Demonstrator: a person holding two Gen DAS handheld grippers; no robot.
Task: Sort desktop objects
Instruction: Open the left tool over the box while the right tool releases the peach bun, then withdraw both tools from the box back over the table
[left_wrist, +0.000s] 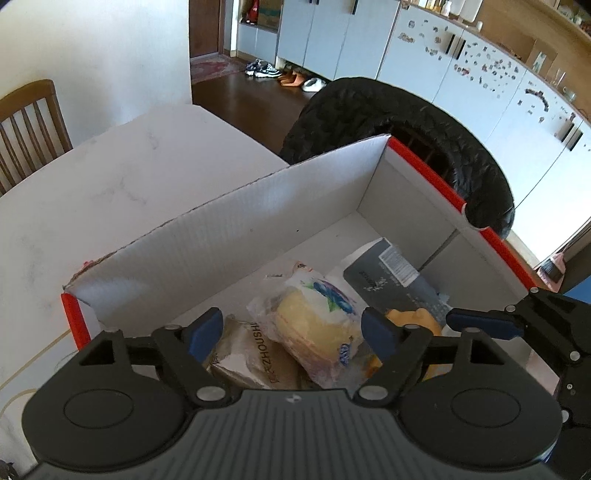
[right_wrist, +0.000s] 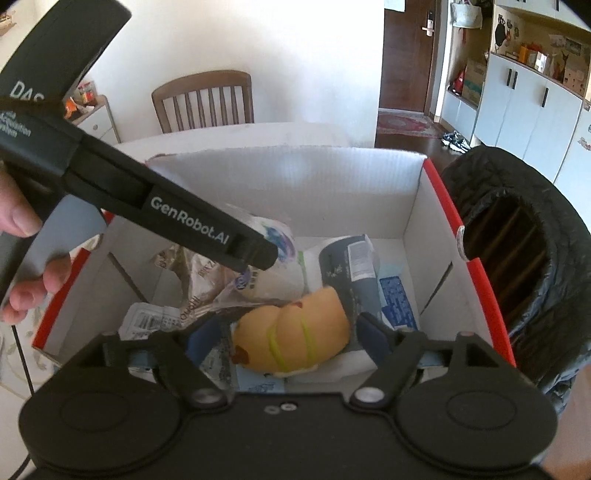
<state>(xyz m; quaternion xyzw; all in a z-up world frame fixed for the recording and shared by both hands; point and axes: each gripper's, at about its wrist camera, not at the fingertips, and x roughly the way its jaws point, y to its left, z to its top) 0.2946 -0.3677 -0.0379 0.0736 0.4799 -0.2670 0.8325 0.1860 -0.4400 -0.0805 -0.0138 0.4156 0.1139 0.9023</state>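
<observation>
Your left gripper (left_wrist: 291, 328) hangs over the near end of the white cardboard box (left_wrist: 229, 236) with its jaws spread wide, holding nothing; a clear bag with a yellow item (left_wrist: 317, 325) lies on the box floor just beyond its blue fingertips (left_wrist: 205, 332). Your right gripper (right_wrist: 284, 336) is also spread apart inside the box, straddling the yellow plush toy (right_wrist: 295, 341) without clearly pressing it. Deeper in the box, beside the toy, a dark grey packet (right_wrist: 347, 266) leans against the heap, and a beige printed pouch (left_wrist: 251, 354) lies at the box's near left. A black jacket (left_wrist: 388, 122) drapes a chair behind the box.
</observation>
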